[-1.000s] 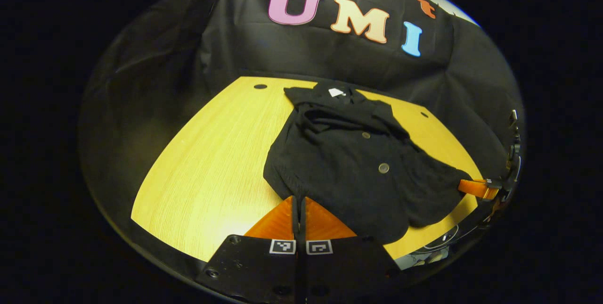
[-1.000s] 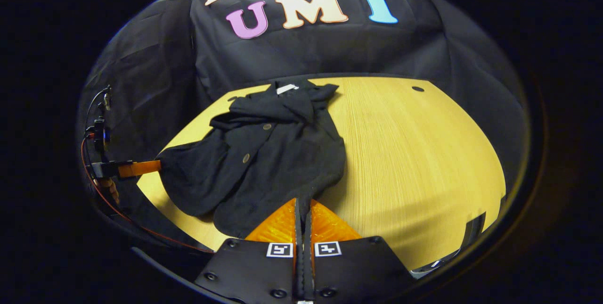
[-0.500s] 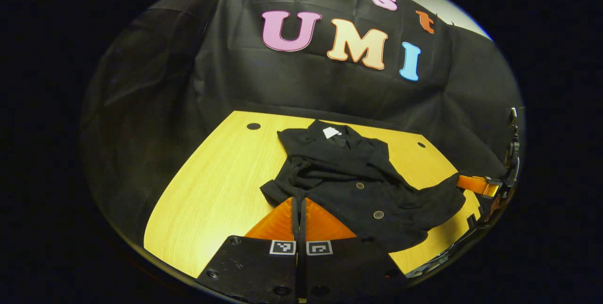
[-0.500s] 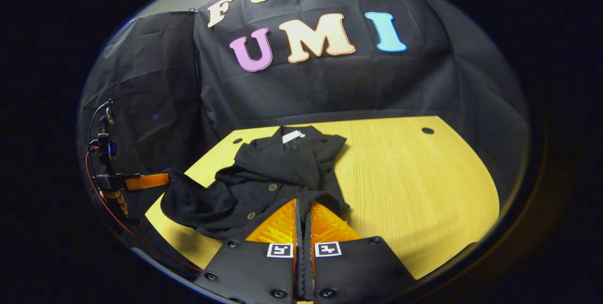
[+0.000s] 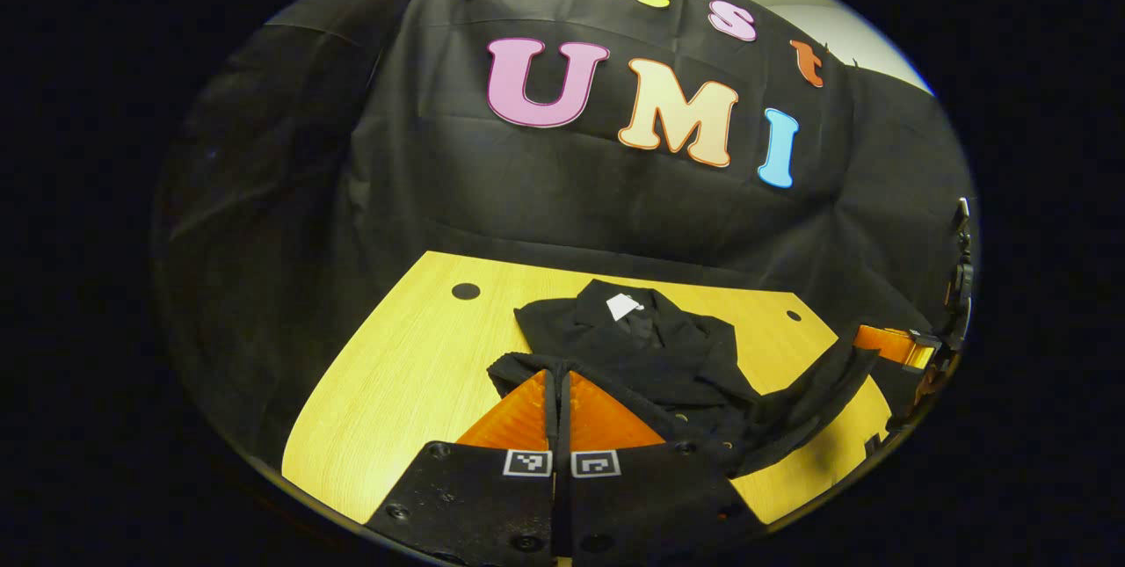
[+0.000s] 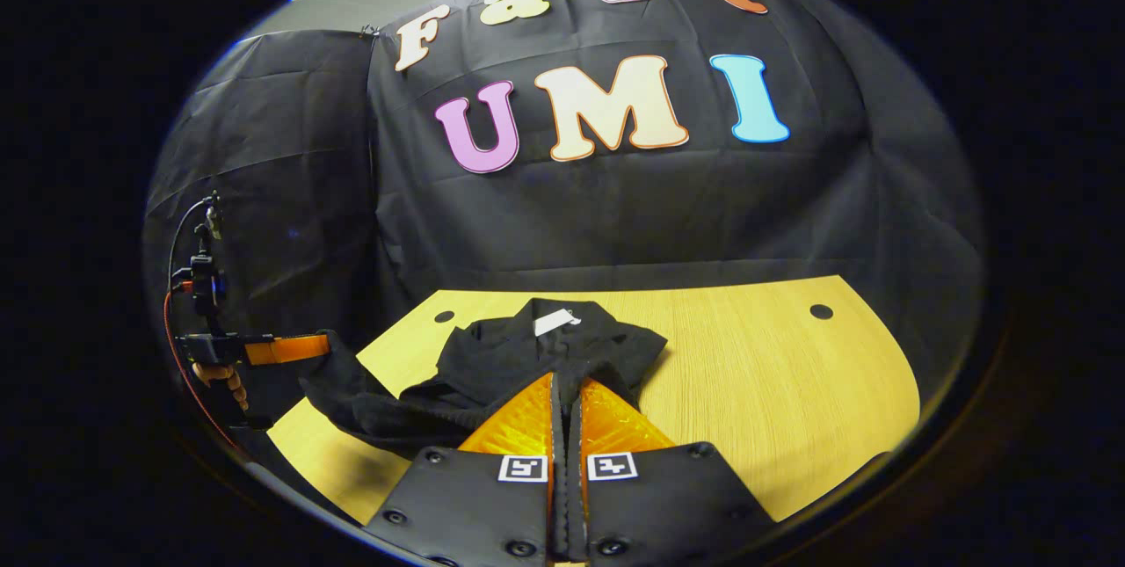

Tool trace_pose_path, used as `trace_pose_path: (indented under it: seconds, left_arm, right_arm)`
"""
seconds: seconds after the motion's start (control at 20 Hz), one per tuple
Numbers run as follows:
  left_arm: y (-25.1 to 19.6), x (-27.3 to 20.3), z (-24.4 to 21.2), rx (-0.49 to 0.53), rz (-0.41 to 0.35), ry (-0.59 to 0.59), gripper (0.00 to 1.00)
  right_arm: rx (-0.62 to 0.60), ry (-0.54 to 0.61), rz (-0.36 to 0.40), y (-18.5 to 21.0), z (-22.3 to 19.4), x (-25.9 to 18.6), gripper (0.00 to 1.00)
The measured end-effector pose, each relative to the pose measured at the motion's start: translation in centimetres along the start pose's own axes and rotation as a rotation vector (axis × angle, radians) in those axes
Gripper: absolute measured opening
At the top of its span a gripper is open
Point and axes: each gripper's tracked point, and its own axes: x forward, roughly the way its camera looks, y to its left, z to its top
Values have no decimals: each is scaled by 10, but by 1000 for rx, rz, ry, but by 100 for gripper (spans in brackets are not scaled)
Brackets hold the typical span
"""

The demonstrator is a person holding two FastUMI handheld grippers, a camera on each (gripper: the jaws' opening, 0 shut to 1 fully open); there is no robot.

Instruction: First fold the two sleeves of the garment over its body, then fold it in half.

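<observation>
Black garment (image 5: 650, 356) lies on tabletop (image 5: 413, 374), collar end far, hem raised toward it: half-fold judged underway. Left tongs (image 5: 557, 378) and right tongs (image 6: 565, 384) are each clamped on a hem corner. Both corners should be carried level, laid onto shoulders w/ edges aligned, then released together.

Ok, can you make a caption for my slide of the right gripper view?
Both grippers lift the hem of the black jacket off the yellow table, toward its collar.
</observation>
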Motion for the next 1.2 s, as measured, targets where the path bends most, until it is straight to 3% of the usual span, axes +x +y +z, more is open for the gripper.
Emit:
trace_pose_path:
  seconds: [0.6, 0.65, 0.7, 0.85, 1.0, 1.05, 1.15, 1.2]
  left_arm:
    - [15, 97, 34, 72, -27, -18, 0]
    - [18, 106, 35, 87, -29, -18, 0]
    - [20, 114, 33, 99, -29, -14, 0]
    - [29, 142, 31, 131, -23, -8, 0]
    - [53, 170, 52, 177, 91, -97, 0]
    - [48, 167, 65, 178, 88, -143, 8]
    - [35, 162, 82, 172, 69, -211, 99]
    - [28, 160, 88, 170, 56, -236, 90]
  right_arm:
    - [46, -32, -76, -17, 41, 77, 2]
    - [51, -29, -90, -21, 43, 86, 7]
    - [55, -22, -103, -26, 44, 96, 2]
    - [64, -15, -154, -41, 47, 127, 2]
    - [72, 4, -230, -58, 44, 147, 5]
    - [66, -8, -253, -60, 46, 149, 22]
    - [21, -57, -289, -59, 57, 140, 72]
    - [-9, -95, -297, -51, 69, 129, 97]
